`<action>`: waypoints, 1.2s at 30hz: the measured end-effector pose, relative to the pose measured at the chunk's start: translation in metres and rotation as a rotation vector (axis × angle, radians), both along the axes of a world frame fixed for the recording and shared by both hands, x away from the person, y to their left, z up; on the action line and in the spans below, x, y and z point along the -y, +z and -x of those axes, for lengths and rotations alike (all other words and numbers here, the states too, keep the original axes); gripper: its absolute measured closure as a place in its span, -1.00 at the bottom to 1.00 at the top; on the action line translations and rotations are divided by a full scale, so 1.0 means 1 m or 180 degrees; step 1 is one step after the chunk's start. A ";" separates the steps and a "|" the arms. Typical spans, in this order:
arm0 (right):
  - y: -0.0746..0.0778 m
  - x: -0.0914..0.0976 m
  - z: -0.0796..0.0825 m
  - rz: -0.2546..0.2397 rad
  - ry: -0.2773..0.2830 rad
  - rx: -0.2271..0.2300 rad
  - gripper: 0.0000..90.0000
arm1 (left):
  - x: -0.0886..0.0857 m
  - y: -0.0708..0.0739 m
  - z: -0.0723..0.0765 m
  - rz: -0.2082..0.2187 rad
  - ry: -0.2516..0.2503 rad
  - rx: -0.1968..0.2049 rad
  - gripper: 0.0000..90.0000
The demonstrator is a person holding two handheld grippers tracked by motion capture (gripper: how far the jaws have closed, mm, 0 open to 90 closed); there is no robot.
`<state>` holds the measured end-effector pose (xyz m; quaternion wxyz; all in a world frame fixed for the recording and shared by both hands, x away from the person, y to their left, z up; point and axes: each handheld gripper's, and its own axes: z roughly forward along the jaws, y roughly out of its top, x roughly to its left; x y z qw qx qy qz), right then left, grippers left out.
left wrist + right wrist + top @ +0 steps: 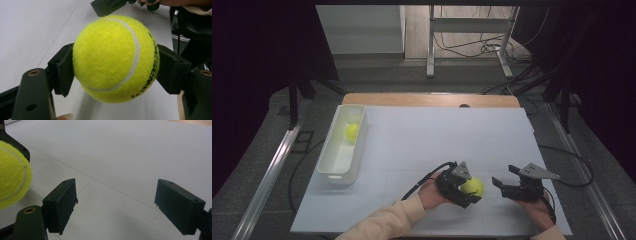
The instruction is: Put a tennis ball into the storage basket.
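In the high view the left gripper (468, 189) is covering the near side of the tennis ball (473, 186) — just its yellow top is showing. The white bin (332, 167) wall is hiding the lower part of a second yellow ball (352, 132), which is looking too small for any markings to be read. In the right gripper view the picture's left edge is cutting off most of the tennis ball — and the lettering on it is staying out of sight.
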<state>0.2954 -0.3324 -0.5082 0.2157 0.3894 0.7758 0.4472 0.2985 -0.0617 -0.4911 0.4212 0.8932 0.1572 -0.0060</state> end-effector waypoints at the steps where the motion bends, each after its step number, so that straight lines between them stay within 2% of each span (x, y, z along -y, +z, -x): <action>1: 0.000 0.000 0.000 0.0000 -0.0001 0.0001 -0.60 | -0.001 0.000 0.000 0.0001 0.0011 -0.0004 -0.43; 4: 0.000 0.000 0.000 0.0000 -0.0001 0.0003 -0.60 | -0.004 0.001 0.000 0.0006 0.0023 0.0022 -0.43; 13: 0.000 0.000 0.000 -0.0004 -0.0002 -0.0003 -0.60 | -0.012 0.004 -0.002 0.0042 0.0083 -0.0002 -0.43; 16: 0.000 0.000 0.000 -0.0002 0.0001 -0.0002 -0.60 | -0.016 0.006 -0.003 -0.0001 0.0068 0.0022 -0.43; 23: 0.000 0.000 0.000 -0.0004 0.0001 -0.0006 -0.60 | -0.021 0.006 -0.004 0.0034 0.0139 -0.0027 -0.43; 24: 0.000 0.000 0.000 -0.0003 0.0003 0.0000 -0.60 | -0.023 0.007 -0.005 0.0002 0.0118 -0.0006 -0.43; 28: 0.000 0.000 0.000 -0.0010 0.0008 -0.0003 -0.60 | -0.028 0.009 -0.005 0.0027 0.0169 -0.0005 -0.43; 29: 0.000 0.000 0.000 -0.0010 0.0008 -0.0004 -0.60 | -0.028 0.008 -0.005 0.0105 0.0238 -0.0039 -0.43; 36: 0.000 0.000 0.000 0.0007 0.0015 0.0004 -0.60 | -0.037 0.010 -0.008 0.0101 0.0304 -0.0060 -0.43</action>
